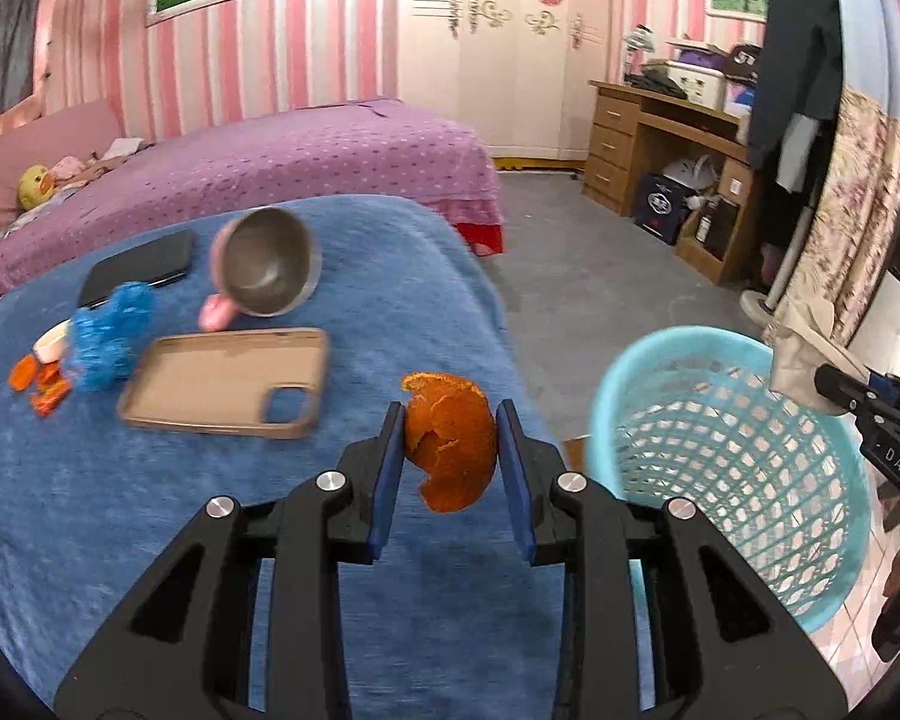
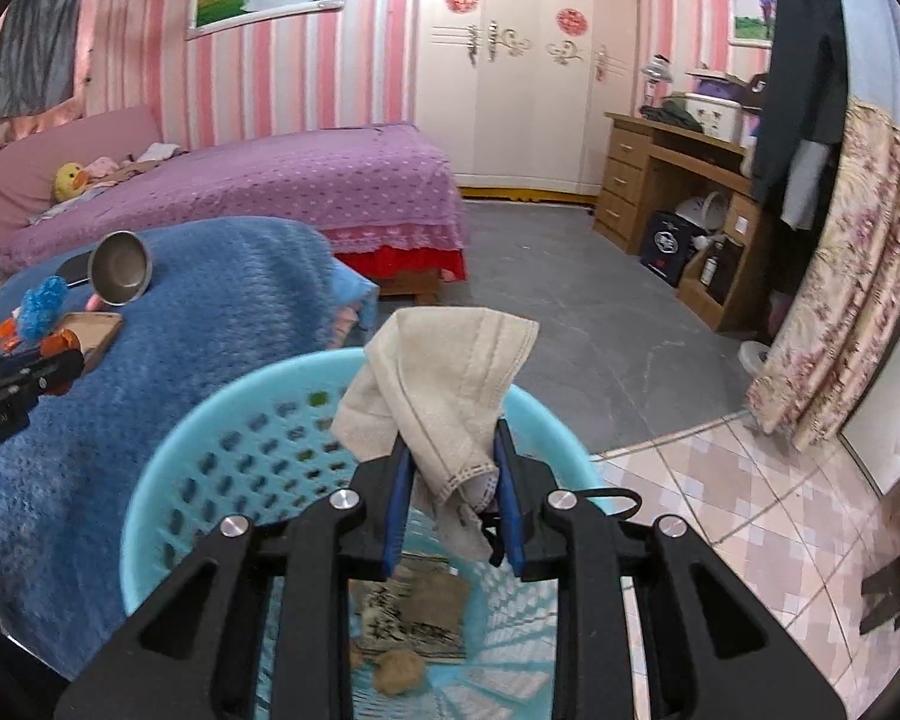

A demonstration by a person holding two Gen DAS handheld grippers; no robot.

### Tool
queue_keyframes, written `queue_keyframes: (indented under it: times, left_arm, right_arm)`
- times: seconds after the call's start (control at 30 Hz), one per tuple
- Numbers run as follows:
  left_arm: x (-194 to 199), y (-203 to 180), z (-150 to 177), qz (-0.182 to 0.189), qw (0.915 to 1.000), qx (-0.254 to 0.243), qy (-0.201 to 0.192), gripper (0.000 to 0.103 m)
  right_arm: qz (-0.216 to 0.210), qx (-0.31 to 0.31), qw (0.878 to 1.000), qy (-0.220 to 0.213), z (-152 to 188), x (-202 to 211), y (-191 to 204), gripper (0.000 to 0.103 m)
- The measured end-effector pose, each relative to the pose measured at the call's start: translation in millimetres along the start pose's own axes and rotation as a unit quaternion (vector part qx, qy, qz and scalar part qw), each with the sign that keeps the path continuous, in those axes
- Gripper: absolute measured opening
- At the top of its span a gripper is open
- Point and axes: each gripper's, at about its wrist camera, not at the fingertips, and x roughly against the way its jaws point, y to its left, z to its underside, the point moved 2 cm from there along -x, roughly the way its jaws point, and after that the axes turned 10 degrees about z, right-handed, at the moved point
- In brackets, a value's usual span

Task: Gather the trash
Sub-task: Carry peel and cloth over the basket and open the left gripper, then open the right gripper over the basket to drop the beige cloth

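My left gripper [image 1: 451, 420] is shut on a piece of orange peel [image 1: 448, 441], held above the right edge of the blue blanket [image 1: 120, 510]. To its right stands a light blue mesh basket [image 1: 732, 462] on the floor. My right gripper [image 2: 451, 429] is shut on a crumpled beige face mask [image 2: 444, 384], held over the mesh basket [image 2: 222, 438]. Paper scraps and a brownish lump [image 2: 397, 669] lie at the basket's bottom. The right gripper with the face mask [image 1: 804, 354] shows at the right edge of the left wrist view. More orange peel bits [image 1: 36, 381] lie at the blanket's left.
On the blanket lie a tan phone case [image 1: 228, 381], a tipped metal bowl with a pink handle [image 1: 267, 270], a blue fluffy thing [image 1: 111, 336] and a dark phone [image 1: 138, 267]. A purple bed [image 1: 240, 168] stands behind, a wooden desk [image 1: 660, 138] at the right.
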Motion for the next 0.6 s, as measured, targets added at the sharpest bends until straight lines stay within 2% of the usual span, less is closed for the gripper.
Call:
queue_keyframes:
  times: [0.23,0.4,0.43,0.47,0.5,0.57,0.6]
  left_arm:
    - [-21,-64,5,0.035,0.9986,-0.036,0.014,0.029]
    - [-30,-85,0,0.062,0.9974,-0.032,0.019,0.032]
    - [-31,-86,-1,0.067,0.9972,-0.029,0.02,0.036]
    - [-33,-87,-3,0.071,0.9969,-0.026,0.022,0.047]
    - [-32,-87,-4,0.069,0.9971,-0.025,0.02,0.064]
    - [-27,-85,-9,0.048,0.9985,-0.027,0.003,0.081]
    - [-25,-83,-11,0.042,0.9988,-0.027,-0.004,0.085]
  right_arm:
    - [0.012,-0.016,1.0,0.013,8,-7,-20,0.026]
    - [0.013,-0.03,0.999,0.012,6,-6,-26,0.026]
    - [0.014,-0.029,0.999,0.01,5,-5,-26,0.026]
    - [0.013,-0.029,0.999,0.01,5,-6,-26,0.026]
    - [0.013,-0.029,0.999,0.01,6,-6,-25,0.026]
    - [0.012,-0.028,0.999,0.013,7,-8,-24,0.026]
    - [0.012,-0.028,0.999,0.014,7,-8,-24,0.026]
